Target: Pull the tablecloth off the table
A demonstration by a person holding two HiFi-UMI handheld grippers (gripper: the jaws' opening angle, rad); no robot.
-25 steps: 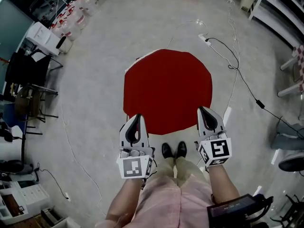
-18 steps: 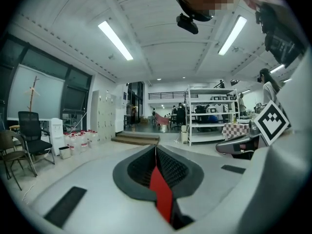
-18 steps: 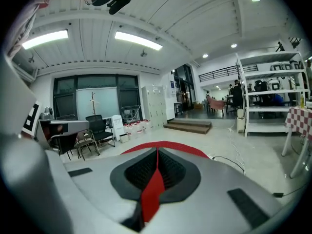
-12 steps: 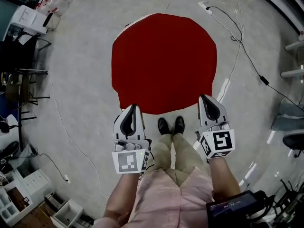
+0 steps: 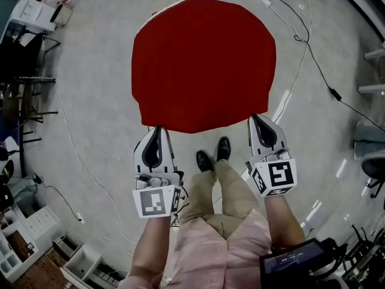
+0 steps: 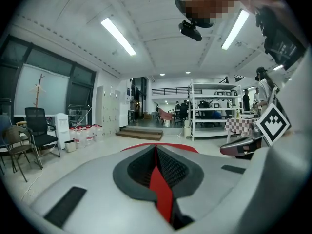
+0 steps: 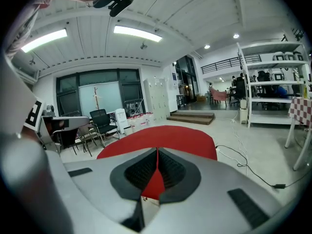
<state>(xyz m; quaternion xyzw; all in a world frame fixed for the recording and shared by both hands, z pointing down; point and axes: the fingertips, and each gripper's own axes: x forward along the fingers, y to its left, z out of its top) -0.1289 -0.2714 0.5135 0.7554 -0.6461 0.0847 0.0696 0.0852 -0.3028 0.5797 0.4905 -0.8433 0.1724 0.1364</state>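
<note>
The red tablecloth (image 5: 203, 62) lies spread over the round table and hides its top, with its near edge hanging just ahead of the person's shoes (image 5: 205, 160) on the grey floor (image 5: 96, 131). The left gripper (image 5: 157, 129) and the right gripper (image 5: 254, 117) are each clamped on that near edge, one toward each end. Each has a strip of red cloth pinched between its closed jaws.

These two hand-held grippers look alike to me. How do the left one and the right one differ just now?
The left gripper bites the red tablecloth at the left of its near edge, the right gripper at the right of it. Looking along the right gripper, a broad stretch of tablecloth lies ahead; along the left gripper only a thin sliver shows. Both are shut on the tablecloth's edge.
</note>
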